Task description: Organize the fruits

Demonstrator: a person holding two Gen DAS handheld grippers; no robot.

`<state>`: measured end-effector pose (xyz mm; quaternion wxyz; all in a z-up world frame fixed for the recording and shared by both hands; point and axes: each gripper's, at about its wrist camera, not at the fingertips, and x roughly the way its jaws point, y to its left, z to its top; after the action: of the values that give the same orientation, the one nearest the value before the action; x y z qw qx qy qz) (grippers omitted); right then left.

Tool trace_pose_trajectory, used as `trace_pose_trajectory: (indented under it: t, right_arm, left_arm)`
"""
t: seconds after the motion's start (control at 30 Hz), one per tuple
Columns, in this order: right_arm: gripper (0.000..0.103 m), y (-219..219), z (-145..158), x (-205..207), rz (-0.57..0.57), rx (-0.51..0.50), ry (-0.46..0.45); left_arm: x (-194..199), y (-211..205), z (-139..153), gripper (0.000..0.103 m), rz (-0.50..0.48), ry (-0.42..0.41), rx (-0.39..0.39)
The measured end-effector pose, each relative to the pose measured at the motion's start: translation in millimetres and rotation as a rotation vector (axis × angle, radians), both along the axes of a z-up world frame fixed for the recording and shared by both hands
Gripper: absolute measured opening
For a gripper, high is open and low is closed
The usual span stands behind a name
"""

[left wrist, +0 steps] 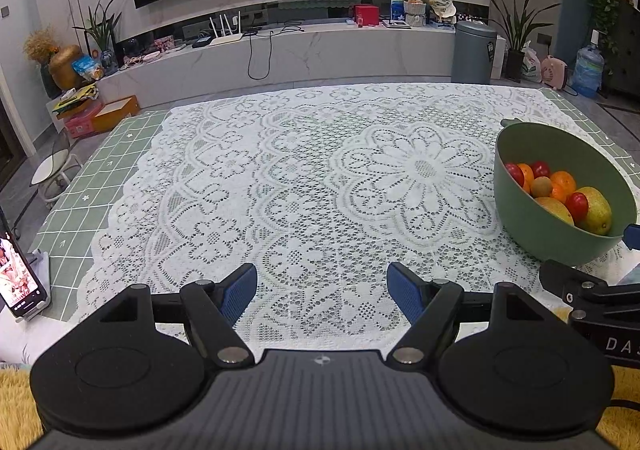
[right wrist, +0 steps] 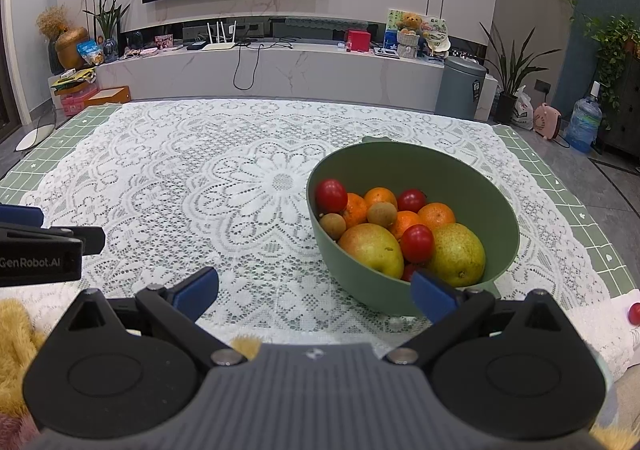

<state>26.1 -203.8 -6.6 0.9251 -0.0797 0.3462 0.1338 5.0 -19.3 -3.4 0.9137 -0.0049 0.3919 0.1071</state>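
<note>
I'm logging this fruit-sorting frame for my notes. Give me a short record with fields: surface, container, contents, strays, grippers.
surface: white lace tablecloth over green checked cloth
container: green round bowl, right of centre
contents: red cherry tomatoes, orange tangerines, yellow-green pears, small brown round fruits
strays: one red tomato on the cloth, right of the bowl
left hand-held gripper: open, empty
right hand-held gripper: open, empty, near the bowl

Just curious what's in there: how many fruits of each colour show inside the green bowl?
Small round red fruits: 4
Round orange fruits: 4
Small round brown fruits: 2
Large yellow-green fruits: 2
Total: 12
</note>
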Motion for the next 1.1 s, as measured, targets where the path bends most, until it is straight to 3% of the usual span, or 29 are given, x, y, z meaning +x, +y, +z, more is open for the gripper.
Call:
trace_pose_trajectory:
  t: [1.1]
  right_arm:
    - [0.099,0.2,-0.1,-0.4,0.002,-0.003,0.002]
  left_arm:
    - [-2.6,1.7,-1.5,0.087,0.005,0.005,0.001]
